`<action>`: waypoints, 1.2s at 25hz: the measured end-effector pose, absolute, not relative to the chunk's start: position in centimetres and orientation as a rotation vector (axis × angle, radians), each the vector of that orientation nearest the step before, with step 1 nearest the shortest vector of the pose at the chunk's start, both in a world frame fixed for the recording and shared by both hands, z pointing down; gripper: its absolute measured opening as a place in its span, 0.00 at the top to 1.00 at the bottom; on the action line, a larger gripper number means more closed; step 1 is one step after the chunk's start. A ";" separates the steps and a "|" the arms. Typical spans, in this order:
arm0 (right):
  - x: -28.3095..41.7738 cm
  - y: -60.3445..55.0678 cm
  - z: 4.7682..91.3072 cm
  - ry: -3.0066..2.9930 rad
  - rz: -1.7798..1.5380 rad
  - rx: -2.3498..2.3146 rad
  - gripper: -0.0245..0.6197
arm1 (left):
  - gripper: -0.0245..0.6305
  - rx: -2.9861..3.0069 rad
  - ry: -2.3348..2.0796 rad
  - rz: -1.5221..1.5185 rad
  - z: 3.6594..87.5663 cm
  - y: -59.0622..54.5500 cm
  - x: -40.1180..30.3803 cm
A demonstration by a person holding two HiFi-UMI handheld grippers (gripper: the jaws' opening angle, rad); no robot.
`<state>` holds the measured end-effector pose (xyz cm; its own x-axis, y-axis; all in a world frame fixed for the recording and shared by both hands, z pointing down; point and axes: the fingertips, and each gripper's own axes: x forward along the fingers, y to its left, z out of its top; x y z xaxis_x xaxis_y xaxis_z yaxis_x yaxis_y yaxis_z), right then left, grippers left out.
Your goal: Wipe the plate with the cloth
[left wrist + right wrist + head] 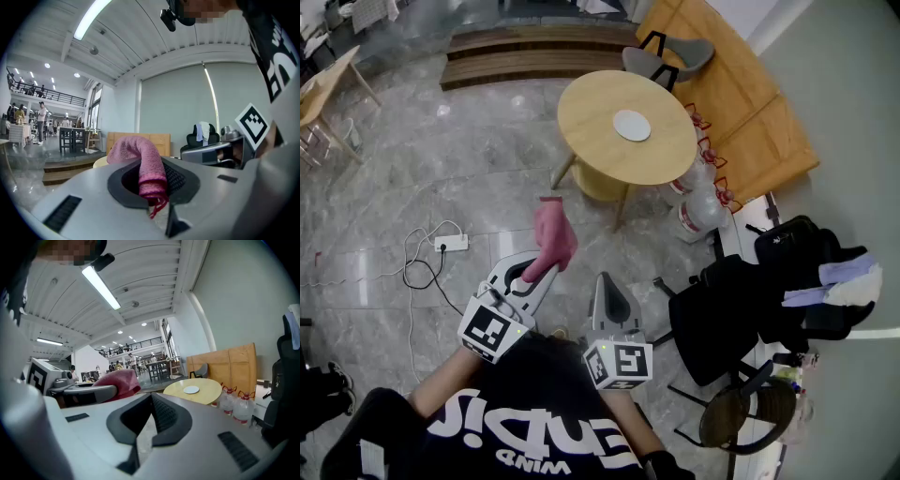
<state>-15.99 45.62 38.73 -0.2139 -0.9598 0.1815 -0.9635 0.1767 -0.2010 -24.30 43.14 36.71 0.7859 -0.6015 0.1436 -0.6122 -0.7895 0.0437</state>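
Left gripper (532, 273) clamped the pink cloth (553, 236); right gripper (606, 281) was closed, empty. Shirt lettering (534, 428) was illegible; plate (632, 125) lay well ahead on table (591, 117).

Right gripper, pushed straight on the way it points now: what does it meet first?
Nothing close. The right gripper, shut, has open floor ahead. The first thing is probably the round table, towards its left edge, though depth is unclear.

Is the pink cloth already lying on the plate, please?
No, the cloth is clamped in the left claw, while the plate sits bare on the round table farther off.
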 end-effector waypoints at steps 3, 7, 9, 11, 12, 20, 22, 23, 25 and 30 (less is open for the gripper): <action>-16.0 45.5 38.7 -2.405 0.424 1.958 0.93 | 0.88 2.904 -1.002 0.184 37.0 42.9 -24.5; -16.0 45.5 38.6 -2.404 0.408 1.952 0.93 | 0.88 2.896 -1.002 0.187 37.0 42.8 -24.5; -15.9 45.4 38.4 -2.408 0.400 1.948 0.93 | 0.88 2.912 -1.010 0.181 37.2 42.7 -24.6; -15.8 45.5 38.1 -2.426 0.401 1.947 0.93 | 0.88 2.910 -1.013 0.179 37.2 42.8 -24.6; -15.8 45.6 38.0 -2.438 0.399 1.945 0.93 | 0.88 2.901 -1.012 0.180 37.0 42.8 -24.6; -13.8 45.9 37.0 -2.458 0.334 1.908 0.93 | 0.88 2.894 -1.029 0.180 36.4 42.7 -23.1; -12.9 46.0 37.1 -2.458 0.334 1.902 0.93 | 0.88 2.881 -1.032 0.182 36.2 42.8 -22.5; -12.6 46.0 37.1 -2.459 0.333 1.899 0.93 | 0.88 2.879 -1.036 0.181 36.2 42.8 -22.2; -12.0 46.0 37.3 -2.463 0.325 1.892 0.93 | 0.88 2.874 -1.047 0.181 36.4 42.8 -21.9; -10.8 46.1 37.7 -2.477 0.331 1.870 0.93 | 0.88 2.856 -1.074 0.166 36.9 42.7 -20.7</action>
